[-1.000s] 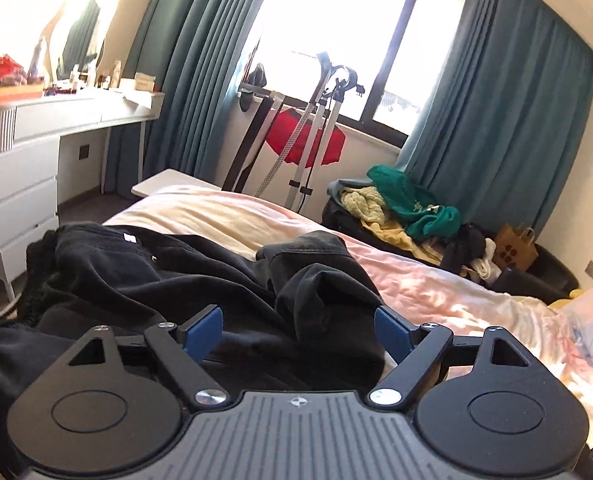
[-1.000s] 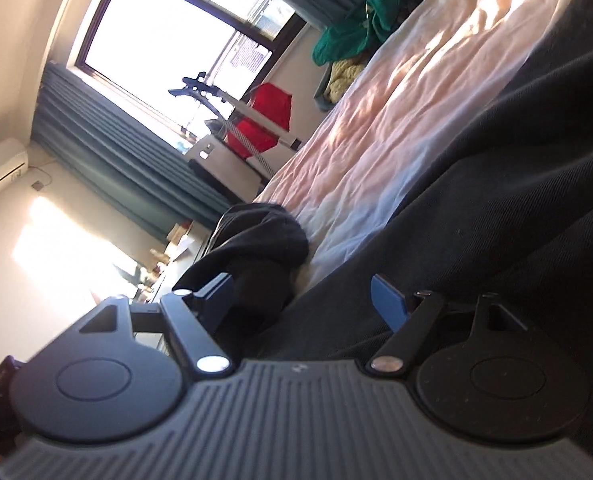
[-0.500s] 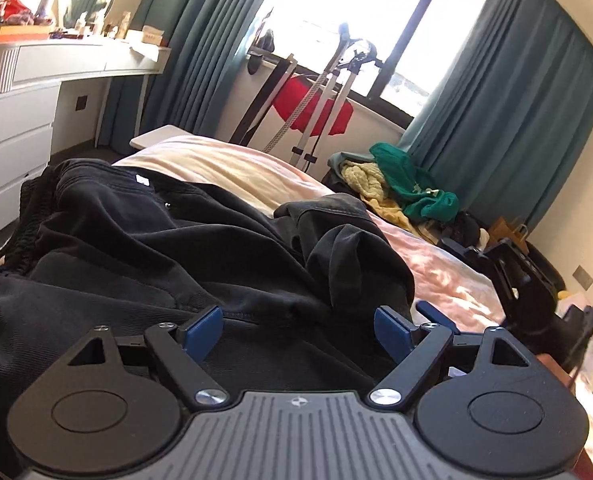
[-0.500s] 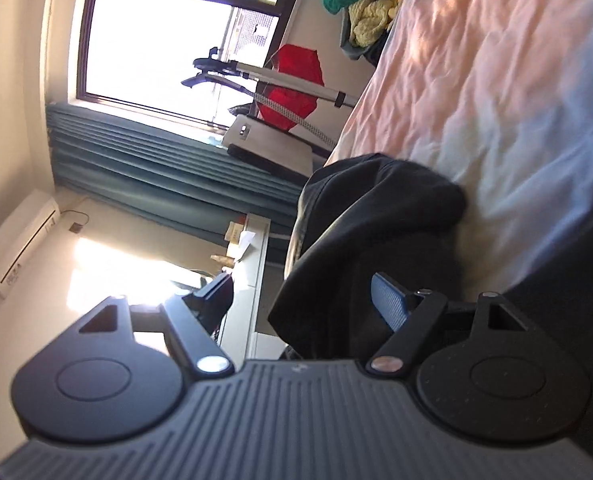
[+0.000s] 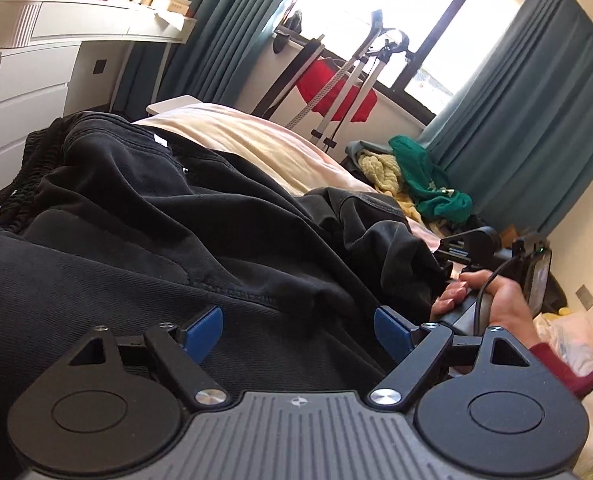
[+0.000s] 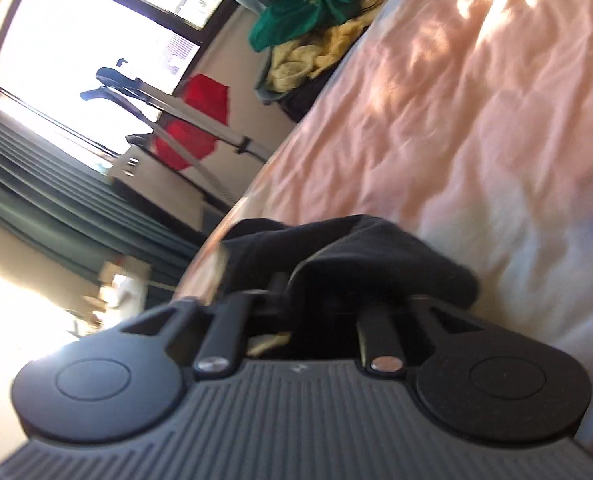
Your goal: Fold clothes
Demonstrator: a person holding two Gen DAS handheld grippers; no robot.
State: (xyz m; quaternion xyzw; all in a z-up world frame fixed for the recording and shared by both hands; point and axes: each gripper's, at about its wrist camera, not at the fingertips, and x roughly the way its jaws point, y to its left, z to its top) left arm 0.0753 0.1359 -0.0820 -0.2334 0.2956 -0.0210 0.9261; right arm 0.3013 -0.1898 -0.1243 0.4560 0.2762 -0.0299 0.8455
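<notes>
A black garment (image 5: pixel 168 224) with an elastic waistband lies rumpled on the bed; its far end shows in the right wrist view (image 6: pixel 348 252). My left gripper (image 5: pixel 298 326) is open, its blue pads just above the black cloth, holding nothing. My right gripper (image 6: pixel 328 300) is shut on a fold of the black garment, and the cloth covers its fingertips. In the left wrist view the right gripper's body (image 5: pixel 472 244) and the hand holding it sit at the garment's right end.
The bed has a pale peach sheet (image 6: pixel 476 112). A white dresser (image 5: pixel 28 68) stands at the left. A metal stand with a red cloth (image 5: pixel 336 92) is by the window. A pile of green and yellow clothes (image 5: pixel 420 184) lies beyond the bed.
My right gripper went from open to shut on the garment's far end. My left gripper moved lower and closer over the black cloth and stayed open.
</notes>
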